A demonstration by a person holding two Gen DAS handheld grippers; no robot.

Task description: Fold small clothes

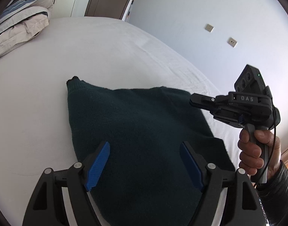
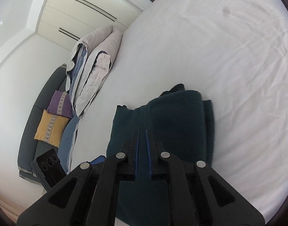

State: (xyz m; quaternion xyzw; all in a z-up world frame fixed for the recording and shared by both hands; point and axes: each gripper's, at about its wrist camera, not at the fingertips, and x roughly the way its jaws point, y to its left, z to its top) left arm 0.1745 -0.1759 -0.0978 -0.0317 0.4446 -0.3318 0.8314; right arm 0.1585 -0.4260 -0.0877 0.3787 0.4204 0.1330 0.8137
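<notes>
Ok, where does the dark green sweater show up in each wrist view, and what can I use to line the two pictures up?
Left wrist view: the dark green sweater fills the lower centre, on the white bed sheet.
Right wrist view: the sweater lies lower centre, folded, just beyond the fingertips.
Shared landmark: the folded striped duvet, top left in the left view, left of centre in the right view.

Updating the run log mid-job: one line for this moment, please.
dark green knitted garment: folded on white bed sheet | left gripper: jaws open above it | right gripper: shut, empty
</notes>
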